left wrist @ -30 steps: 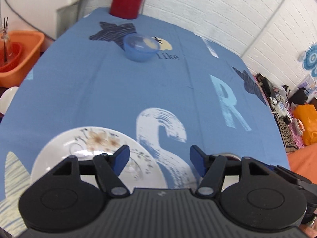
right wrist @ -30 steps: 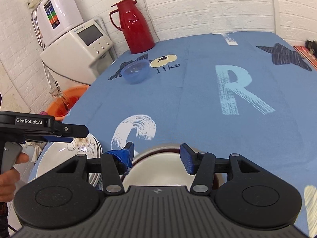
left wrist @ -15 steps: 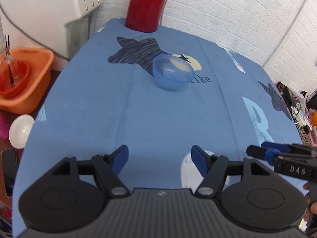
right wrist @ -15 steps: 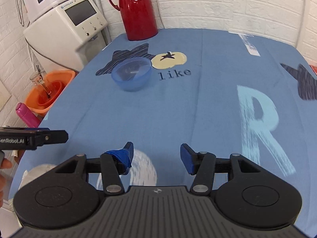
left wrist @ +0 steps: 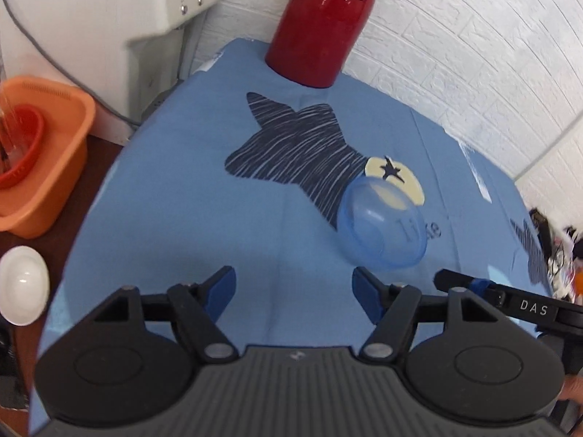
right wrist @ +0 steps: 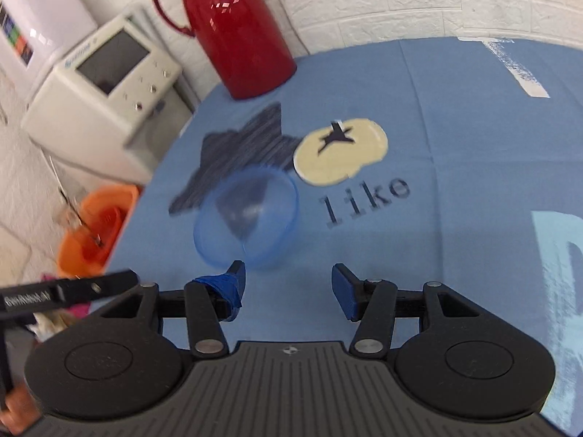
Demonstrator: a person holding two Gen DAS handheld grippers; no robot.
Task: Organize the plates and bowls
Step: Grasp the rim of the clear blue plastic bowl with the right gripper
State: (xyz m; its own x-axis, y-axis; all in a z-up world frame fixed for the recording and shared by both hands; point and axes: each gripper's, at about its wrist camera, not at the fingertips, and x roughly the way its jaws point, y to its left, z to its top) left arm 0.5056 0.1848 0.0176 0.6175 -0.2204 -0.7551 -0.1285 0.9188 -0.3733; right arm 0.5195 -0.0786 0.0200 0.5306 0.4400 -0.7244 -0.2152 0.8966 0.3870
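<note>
A translucent blue plastic bowl [right wrist: 247,218] sits upright on the printed blue tablecloth [right wrist: 455,138], overlapping a dark striped star motif beside a cream circle and the word "like". The right gripper [right wrist: 288,286], jaws spread wide and empty, hovers just short of the bowl, which lies ahead and slightly to its left, the taped left fingertip [right wrist: 233,280] close to the near rim. From the left gripper [left wrist: 293,287], equally agape and holding nothing, the bowl [left wrist: 382,225] lies ahead and to the right, a little farther off; the right gripper looks the nearer and better placed to take it. The round bowl offers no long axis. A glossy red thermos jug [right wrist: 237,25] stands at the table's far edge against a white brick wall, with a white countertop appliance [right wrist: 105,76] and an orange plastic basin [left wrist: 40,153] off the table's left side.
</note>
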